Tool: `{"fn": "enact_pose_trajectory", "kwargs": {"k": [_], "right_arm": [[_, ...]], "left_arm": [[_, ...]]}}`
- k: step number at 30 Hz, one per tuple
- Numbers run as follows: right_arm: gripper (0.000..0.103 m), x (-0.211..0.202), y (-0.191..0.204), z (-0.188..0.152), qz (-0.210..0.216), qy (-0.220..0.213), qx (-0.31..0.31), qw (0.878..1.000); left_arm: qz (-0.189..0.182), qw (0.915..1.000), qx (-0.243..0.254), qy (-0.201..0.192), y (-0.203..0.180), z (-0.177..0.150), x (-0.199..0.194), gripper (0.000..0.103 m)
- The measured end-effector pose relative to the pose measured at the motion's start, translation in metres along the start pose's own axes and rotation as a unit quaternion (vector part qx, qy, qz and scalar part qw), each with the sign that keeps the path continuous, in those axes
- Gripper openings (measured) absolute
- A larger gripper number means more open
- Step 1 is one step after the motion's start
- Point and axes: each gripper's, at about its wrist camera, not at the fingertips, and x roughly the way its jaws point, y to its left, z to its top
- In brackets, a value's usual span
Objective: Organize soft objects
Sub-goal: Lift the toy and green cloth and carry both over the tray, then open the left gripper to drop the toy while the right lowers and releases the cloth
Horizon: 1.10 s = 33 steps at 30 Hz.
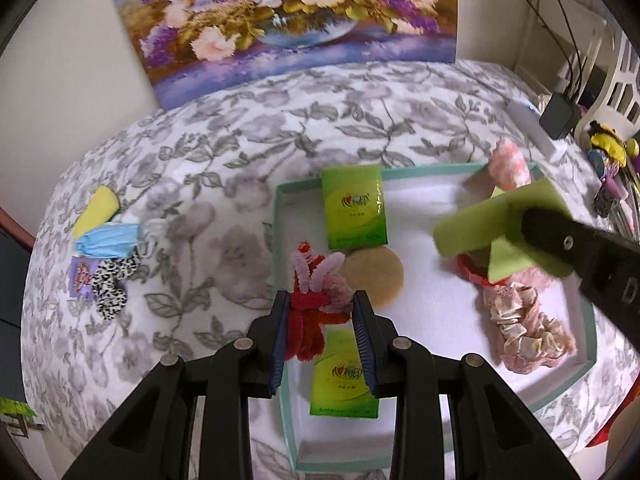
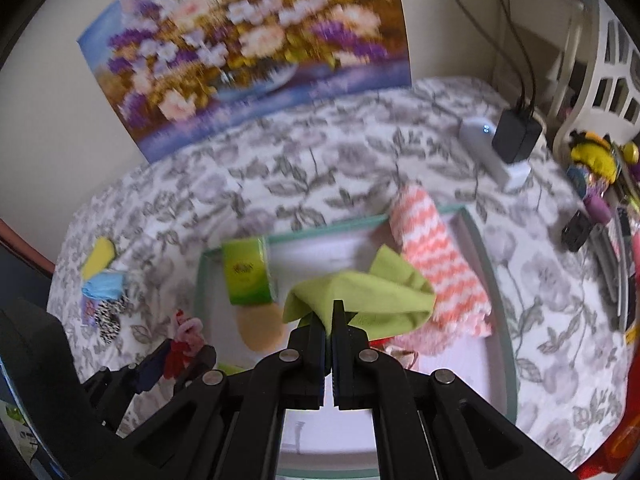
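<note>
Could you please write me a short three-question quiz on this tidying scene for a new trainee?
1. True or false: the right gripper is shut on the green cloth.
2. What does the left gripper hold: A) a tissue pack, B) the pipe-cleaner bundle, C) the face mask?
3. Name one item lying outside the teal-rimmed box, on the floral cover.

Key
1. True; its jaws are closed with cloth pinched at the tips.
2. B; the red and pink bundle sits between its jaws.
3. The blue face mask, or the leopard-print scrunchie.
</note>
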Motion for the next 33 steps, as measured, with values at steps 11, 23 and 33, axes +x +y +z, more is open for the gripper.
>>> {"fn": "enact_pose_trajectory", "kwargs": {"k": [11, 23, 33], "right_arm": [[0.002, 0.043, -0.014, -0.013, -0.025, 0.065, 0.006, 0.998], [0.006, 0.041, -0.016, -0.015, -0.041, 0.086, -0.006, 0.995], [0.006, 0.020, -0.016, -0.013, -0.057, 0.072, -0.029, 0.995]], "left_arm": [[-0.005, 0.9998, 0.016, 0.012, -0.013, 0.003, 0.030, 0.034], [-0.028, 0.9995, -0.005, 0.014, -0.005, 0.010, 0.020, 0.054], [-0.048, 0.9980, -0.036, 0.018, 0.011, 0.014, 0.003, 0.067]]}}
